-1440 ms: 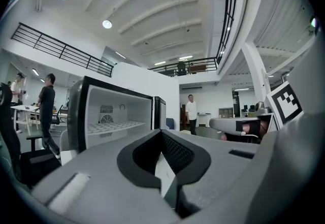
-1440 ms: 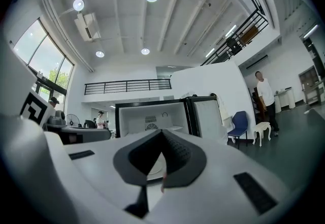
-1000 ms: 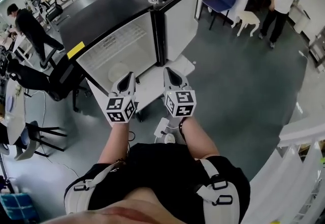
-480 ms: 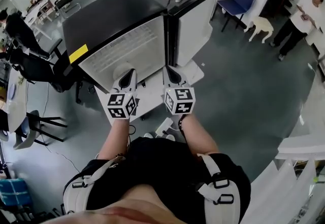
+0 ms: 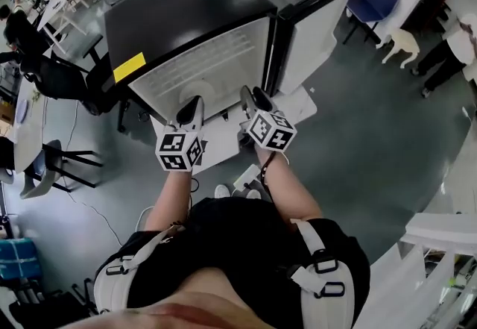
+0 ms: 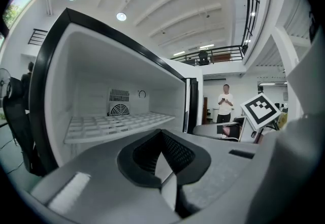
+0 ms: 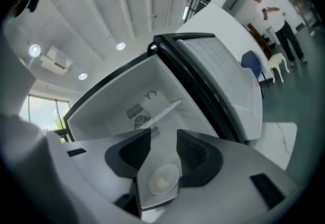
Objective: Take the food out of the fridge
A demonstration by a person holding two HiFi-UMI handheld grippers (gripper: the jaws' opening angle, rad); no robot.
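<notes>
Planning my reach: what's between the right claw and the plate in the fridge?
Nothing but bare fridge floor; the right gripper view shows the plate straight through the gap of the opening right claw.

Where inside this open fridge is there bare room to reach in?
The wire shelf is bare, from the back-wall fan to its front edge. Beneath it, a white dish sits on the fridge floor; the open door borders the right.
</notes>
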